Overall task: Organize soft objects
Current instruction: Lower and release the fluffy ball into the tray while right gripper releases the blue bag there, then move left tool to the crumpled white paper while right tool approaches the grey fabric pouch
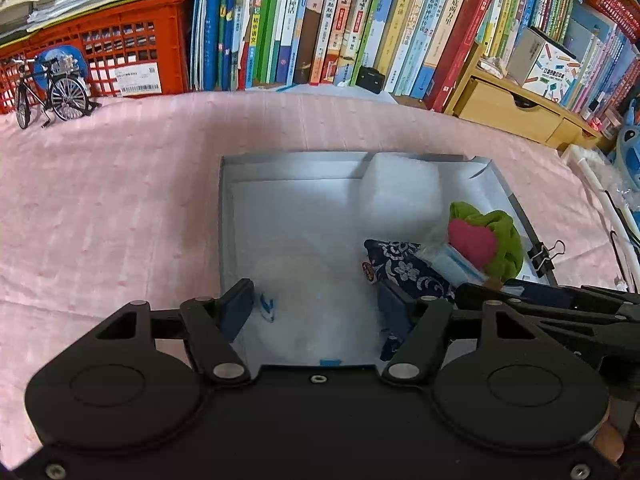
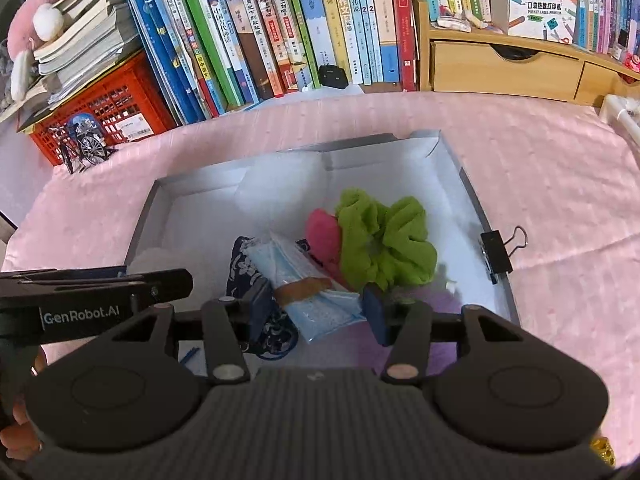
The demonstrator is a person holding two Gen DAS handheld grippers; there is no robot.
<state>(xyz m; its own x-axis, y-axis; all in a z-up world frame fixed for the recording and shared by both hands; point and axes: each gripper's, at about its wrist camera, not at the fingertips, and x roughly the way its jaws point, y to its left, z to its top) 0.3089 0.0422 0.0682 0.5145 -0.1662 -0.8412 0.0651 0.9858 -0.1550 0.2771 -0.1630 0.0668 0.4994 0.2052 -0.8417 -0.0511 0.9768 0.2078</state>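
Both tongs hang spread over the grey tray (image 2: 472,196) at frame centre: left gripper (image 1: 316,312) around white stuffing (image 1: 316,300), right gripper (image 2: 316,308) straddling the packaged blue masks (image 2: 304,280) beside a green cloth (image 2: 388,240).

Fuzzy green cloth (image 2: 386,240), glossy mask wrapper (image 2: 308,284)

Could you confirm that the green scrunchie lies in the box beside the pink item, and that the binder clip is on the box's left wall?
Not quite: the binder clip is on the right wall of the box, as the right wrist view shows. The green scrunchie does lie in the box beside the pink item.
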